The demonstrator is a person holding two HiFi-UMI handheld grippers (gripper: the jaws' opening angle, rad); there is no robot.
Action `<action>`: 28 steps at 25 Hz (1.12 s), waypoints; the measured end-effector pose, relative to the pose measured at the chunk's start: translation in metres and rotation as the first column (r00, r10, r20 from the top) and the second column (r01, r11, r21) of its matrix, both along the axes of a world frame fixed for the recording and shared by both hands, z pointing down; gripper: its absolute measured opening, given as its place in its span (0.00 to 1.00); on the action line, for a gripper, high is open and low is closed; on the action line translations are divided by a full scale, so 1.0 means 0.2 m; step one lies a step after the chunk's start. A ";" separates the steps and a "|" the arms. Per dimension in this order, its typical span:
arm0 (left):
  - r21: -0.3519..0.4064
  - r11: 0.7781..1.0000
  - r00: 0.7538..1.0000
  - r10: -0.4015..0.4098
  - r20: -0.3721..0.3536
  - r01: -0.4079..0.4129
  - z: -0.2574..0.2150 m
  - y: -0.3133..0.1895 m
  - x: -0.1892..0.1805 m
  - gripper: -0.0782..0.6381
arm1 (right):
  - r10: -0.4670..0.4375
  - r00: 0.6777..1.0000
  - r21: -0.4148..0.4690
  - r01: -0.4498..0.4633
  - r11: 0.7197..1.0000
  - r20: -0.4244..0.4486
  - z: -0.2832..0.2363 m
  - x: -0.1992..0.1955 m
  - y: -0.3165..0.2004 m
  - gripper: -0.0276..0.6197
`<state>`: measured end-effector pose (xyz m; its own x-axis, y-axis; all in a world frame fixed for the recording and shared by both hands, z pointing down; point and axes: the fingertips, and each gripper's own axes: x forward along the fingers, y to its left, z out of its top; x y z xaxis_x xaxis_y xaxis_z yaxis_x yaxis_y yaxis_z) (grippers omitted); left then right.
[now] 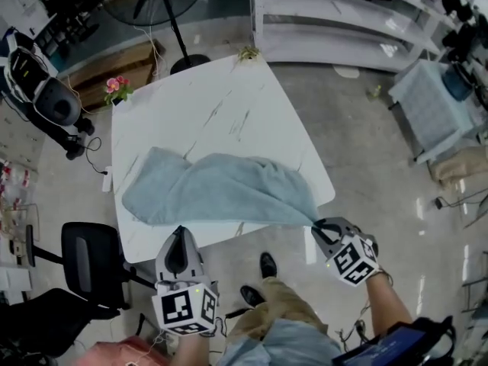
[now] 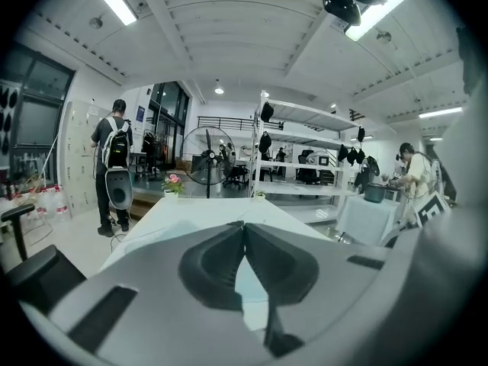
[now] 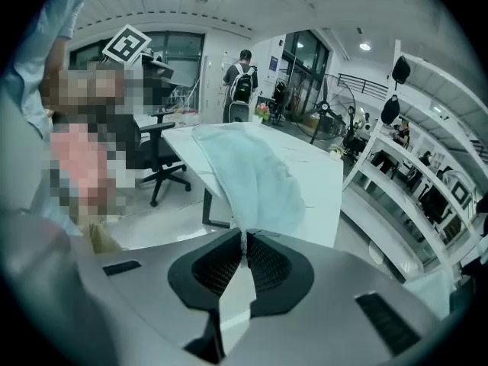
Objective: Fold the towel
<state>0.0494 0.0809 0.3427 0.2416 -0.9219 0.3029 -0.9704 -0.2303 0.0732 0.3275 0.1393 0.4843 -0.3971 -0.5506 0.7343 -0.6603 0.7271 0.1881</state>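
A light blue towel (image 1: 221, 189) lies bunched across the near part of the white marble table (image 1: 198, 105). Its right corner is pulled off the table's front right corner. My right gripper (image 1: 320, 226) is shut on that corner and holds it just beyond the table edge. In the right gripper view the towel (image 3: 252, 174) stretches from the closed jaws (image 3: 244, 235) back to the table (image 3: 324, 170). My left gripper (image 1: 181, 231) hovers at the table's front edge, close to the towel's near hem. Its jaws (image 2: 244, 224) are shut, with no cloth visible between them.
A black office chair (image 1: 88, 258) stands left of the table's front. A flower pot (image 1: 117, 88) and a small plant (image 1: 248, 52) sit at the far corners. A fan stand (image 1: 179, 36), white shelving (image 1: 343, 21) and a small covered table (image 1: 435, 105) lie beyond. A person with a backpack (image 2: 114, 166) stands far left.
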 end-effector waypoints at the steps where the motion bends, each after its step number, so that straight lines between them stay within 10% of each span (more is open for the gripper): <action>1: -0.001 1.000 1.000 0.007 -0.002 -0.007 0.00 0.03 0.00 0.12 | 0.003 1.000 -0.008 -0.003 1.000 0.003 0.01 -0.01 0.04 0.10; 13: -0.006 0.999 0.998 0.054 0.015 -0.054 0.00 0.21 -0.04 0.12 | 0.063 0.991 -0.107 -0.050 0.993 0.122 0.19 -0.19 0.26 0.20; 28: 0.058 0.991 0.993 0.115 0.037 -0.117 -0.13 -0.20 0.09 0.12 | 0.035 0.952 0.046 -0.051 0.998 0.303 -0.27 -0.31 -0.44 0.31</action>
